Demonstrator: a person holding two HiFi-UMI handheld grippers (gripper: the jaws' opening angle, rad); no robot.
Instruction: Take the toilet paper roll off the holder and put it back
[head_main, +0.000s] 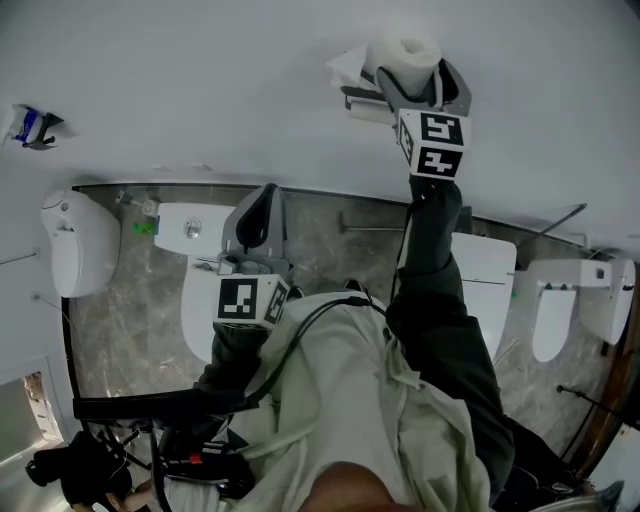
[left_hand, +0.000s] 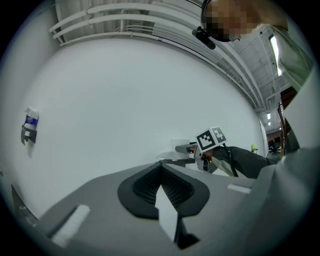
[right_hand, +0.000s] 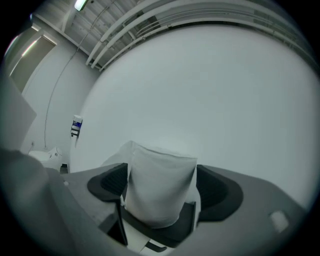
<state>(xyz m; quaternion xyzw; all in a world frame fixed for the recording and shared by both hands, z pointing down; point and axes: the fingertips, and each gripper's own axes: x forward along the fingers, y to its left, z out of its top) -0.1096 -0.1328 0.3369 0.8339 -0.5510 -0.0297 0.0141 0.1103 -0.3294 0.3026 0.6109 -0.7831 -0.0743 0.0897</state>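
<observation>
The white toilet paper roll (head_main: 403, 55) sits upright on the grey wall holder (head_main: 365, 100), high on the white wall. My right gripper (head_main: 412, 68) reaches up to it, open, with one jaw on each side of the roll. The right gripper view shows the roll (right_hand: 160, 187) filling the gap between the dark pads (right_hand: 111, 184), which stand at its sides without squeezing it, and the holder (right_hand: 157, 232) under it. My left gripper (head_main: 258, 195) hangs lower, over a toilet, shut and empty. In the left gripper view its jaws (left_hand: 161, 167) meet, with the roll (left_hand: 180, 147) far off.
A white toilet (head_main: 200, 300) stands below the left gripper and a second one (head_main: 485, 270) at the right. Other white fixtures sit at the far left (head_main: 75, 240) and far right (head_main: 555, 310). A small blue-and-white item (head_main: 30, 125) hangs on the wall. The floor is grey stone.
</observation>
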